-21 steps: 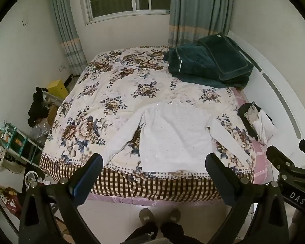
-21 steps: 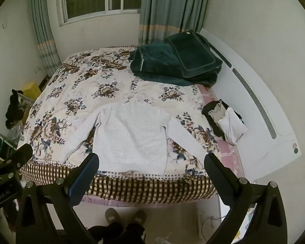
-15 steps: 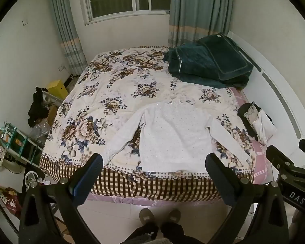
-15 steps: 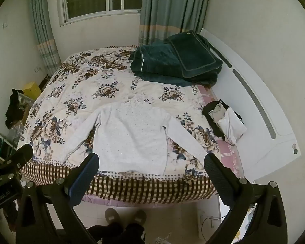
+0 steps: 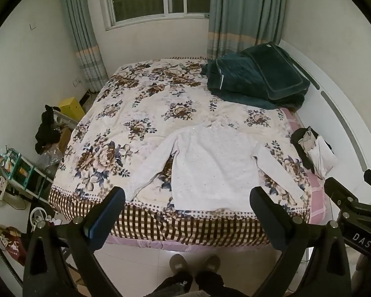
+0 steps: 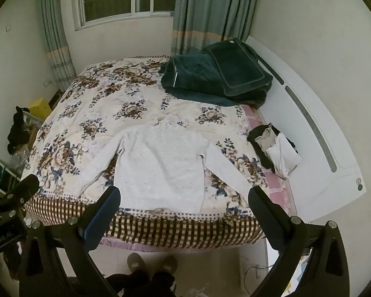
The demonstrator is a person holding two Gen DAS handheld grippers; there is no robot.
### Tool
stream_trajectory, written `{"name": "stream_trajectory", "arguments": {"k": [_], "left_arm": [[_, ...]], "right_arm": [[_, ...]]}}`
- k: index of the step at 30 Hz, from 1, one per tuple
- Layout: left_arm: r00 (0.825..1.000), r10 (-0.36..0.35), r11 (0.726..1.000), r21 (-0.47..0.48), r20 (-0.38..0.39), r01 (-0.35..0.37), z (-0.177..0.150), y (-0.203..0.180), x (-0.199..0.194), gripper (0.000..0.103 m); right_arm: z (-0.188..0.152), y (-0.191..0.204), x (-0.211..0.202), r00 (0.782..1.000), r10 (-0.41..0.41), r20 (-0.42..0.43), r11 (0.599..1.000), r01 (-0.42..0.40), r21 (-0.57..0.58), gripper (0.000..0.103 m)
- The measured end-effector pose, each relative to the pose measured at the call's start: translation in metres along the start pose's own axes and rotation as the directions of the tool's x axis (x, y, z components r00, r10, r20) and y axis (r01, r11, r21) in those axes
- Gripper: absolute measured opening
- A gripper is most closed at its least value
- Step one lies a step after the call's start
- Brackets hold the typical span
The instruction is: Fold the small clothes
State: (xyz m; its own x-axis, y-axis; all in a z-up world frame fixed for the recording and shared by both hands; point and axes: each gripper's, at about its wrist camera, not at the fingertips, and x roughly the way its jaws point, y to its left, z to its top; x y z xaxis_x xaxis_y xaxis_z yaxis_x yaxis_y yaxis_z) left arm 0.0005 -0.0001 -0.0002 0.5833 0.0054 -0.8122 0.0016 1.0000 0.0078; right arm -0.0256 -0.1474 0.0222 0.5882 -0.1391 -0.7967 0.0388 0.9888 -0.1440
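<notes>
Meanwhile, nothing had shifted; the white sweater lay flat and unfolded on the bed; left gripper and right gripper hovered agape, empty.

We see a white sweater flecked with tiny glinting dots on a cream bedspread printed with brown and beige roses and dark blue leaves; its near border is a brown-and-cream check topped by a row of brown dots. A dark teal blanket carries pale piping. The curtains are grey-green with a peach band. We note a yellow box, pink sheet, black-and-white clothes, and black fingers with blue pads.
</notes>
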Motion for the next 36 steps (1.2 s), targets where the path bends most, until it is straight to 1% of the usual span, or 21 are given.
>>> {"name": "stream_trajectory", "arguments": {"k": [10, 13, 15, 18, 20, 27, 32, 36], "left_arm": [[1.000, -0.003, 1.000, -0.002, 0.004, 0.003, 0.000, 0.001, 0.000, 0.103], [1.000, -0.005, 1.000, -0.003, 0.005, 0.005, 0.005, 0.006, 0.000, 0.103], [1.000, -0.003, 1.000, -0.002, 0.006, 0.003, 0.014, 0.004, -0.004, 0.103], [1.000, -0.004, 1.000, -0.002, 0.004, 0.004, 0.014, 0.004, -0.004, 0.103], [1.000, -0.005, 1.000, -0.003, 0.001, 0.005, 0.021, 0.001, -0.003, 0.103], [1.000, -0.007, 1.000, -0.005, 0.007, 0.007, 0.020, -0.003, -0.004, 0.103], [1.000, -0.006, 1.000, -0.003, 0.012, 0.006, 0.029, -0.007, -0.003, 0.103], [1.000, -0.008, 1.000, -0.003, 0.013, 0.008, 0.029, -0.008, -0.004, 0.103]], "right_arm": [[0.001, 0.000, -0.001, 1.000, -0.001, 0.001, 1.000, 0.001, -0.001, 0.103], [0.002, 0.000, -0.002, 1.000, -0.001, 0.000, 1.000, 0.001, -0.001, 0.103], [0.002, 0.001, -0.002, 1.000, -0.001, 0.001, 1.000, 0.001, -0.002, 0.103], [0.002, 0.001, -0.003, 1.000, 0.000, 0.001, 1.000, 0.000, -0.001, 0.103], [0.003, 0.001, -0.003, 1.000, -0.001, 0.003, 1.000, 0.001, -0.002, 0.103], [0.003, 0.001, -0.004, 1.000, 0.001, 0.005, 1.000, -0.001, -0.003, 0.103], [0.004, 0.001, -0.005, 1.000, 0.002, 0.008, 1.000, -0.002, -0.002, 0.103], [0.005, 0.001, -0.005, 1.000, -0.001, 0.010, 1.000, 0.001, -0.002, 0.103]]}}
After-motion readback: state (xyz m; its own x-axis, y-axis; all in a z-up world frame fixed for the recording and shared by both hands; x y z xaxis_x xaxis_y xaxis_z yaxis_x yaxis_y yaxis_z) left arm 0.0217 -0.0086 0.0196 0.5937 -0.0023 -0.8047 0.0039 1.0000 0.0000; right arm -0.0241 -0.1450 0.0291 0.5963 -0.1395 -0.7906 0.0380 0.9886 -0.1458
